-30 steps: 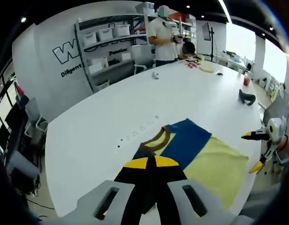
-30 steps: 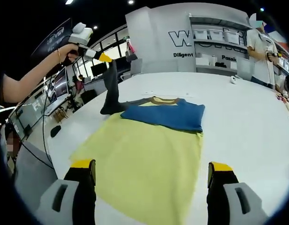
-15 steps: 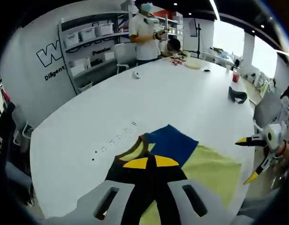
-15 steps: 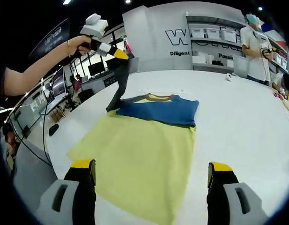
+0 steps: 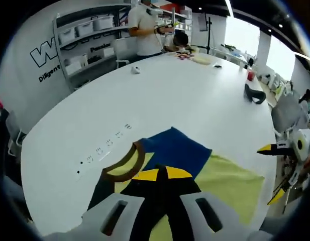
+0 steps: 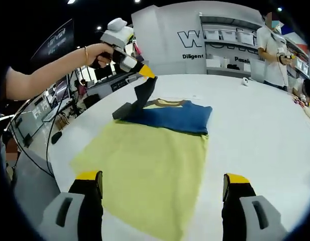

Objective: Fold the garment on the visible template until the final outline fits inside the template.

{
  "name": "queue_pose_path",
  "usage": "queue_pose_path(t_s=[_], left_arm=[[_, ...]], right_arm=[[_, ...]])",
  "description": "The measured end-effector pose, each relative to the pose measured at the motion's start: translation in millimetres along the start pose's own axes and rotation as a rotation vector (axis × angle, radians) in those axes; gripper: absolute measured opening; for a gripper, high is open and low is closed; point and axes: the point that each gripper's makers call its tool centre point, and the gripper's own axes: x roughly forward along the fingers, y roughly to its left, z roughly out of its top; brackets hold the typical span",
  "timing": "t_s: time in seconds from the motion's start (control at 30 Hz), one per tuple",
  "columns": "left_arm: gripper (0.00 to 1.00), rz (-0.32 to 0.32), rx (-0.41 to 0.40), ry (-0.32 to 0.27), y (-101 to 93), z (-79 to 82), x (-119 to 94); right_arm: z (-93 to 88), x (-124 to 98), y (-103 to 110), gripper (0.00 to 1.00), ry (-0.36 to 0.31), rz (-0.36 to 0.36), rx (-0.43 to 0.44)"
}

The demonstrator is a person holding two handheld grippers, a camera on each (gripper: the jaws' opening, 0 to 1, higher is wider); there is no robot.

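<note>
My left gripper (image 6: pixel 146 72) pinches the dark sleeve (image 6: pixel 141 96) of the blue-and-yellow T-shirt (image 6: pixel 149 150) lying on the white table (image 6: pixel 255 130), lifting it to fold inward. My right gripper (image 6: pixel 162 187) hovers wide open, empty.

Each claw has pale grey moulded arms with slotted openings, black jaws and yellow tips. In the right gripper view the left claw (image 6: pixel 146 72) shows a white and grey body above its yellow-tipped end, gripped by a hand (image 6: pixel 98 54) with a thin bracelet (image 6: pixel 87 53) at the wrist.
</note>
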Motion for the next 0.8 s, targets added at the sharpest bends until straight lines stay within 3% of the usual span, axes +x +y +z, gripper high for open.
queue_pose_path(t_s=[0.3, 0.37, 0.4, 0.47, 0.53, 0.6, 0.67, 0.73, 0.8], left_arm=[[0.06, -0.032, -0.016, 0.034, -15.5, -15.5, 43.0], [0.06, -0.036, -0.018, 0.009, -16.7, -11.6, 50.5], [0.07, -0.092, -0.028, -0.039, -28.0, -4.3, 53.5], [0.11, -0.138, -0.045, -0.041, -37.4, -4.3, 52.5], [0.18, -0.131, -0.023, -0.048, -36.4, -2.4, 52.3], [0.25, -0.105, 0.059, -0.063, -38.4, -1.4, 43.7], [0.31, -0.088, 0.073, -0.077, -35.1, 0.0, 35.8], [0.34, -0.083, 0.095, -0.138, -30.5, 8.3, 26.6], [0.38, -0.079, 0.076, -0.164, -25.9, 10.4, 15.0]], right_arm=[[-4.8, 8.2, 0.2, 0.99, 0.0, 0.003, 0.008], [-5.4, 9.5, 0.0, 0.99, 0.005, 0.002, 0.009], [-5.3, 10.1, 0.1, 0.99, 0.006, 0.002, 0.008], [-4.6, 10.8, 0.3, 0.99, 0.006, 0.004, 0.007], [-3.9, 11.4, 0.2, 0.99, 0.007, 0.004, 0.006], [-0.1, 12.4, -0.3, 0.99, 0.002, 0.0, 0.004], [7.0, 13.5, 1.1, 0.99, -0.009, 0.0, -0.004], [14.0, 13.9, 2.6, 0.99, -0.024, -0.001, -0.014], [22.8, 14.9, 4.7, 0.99, -0.039, 0.002, -0.022]])
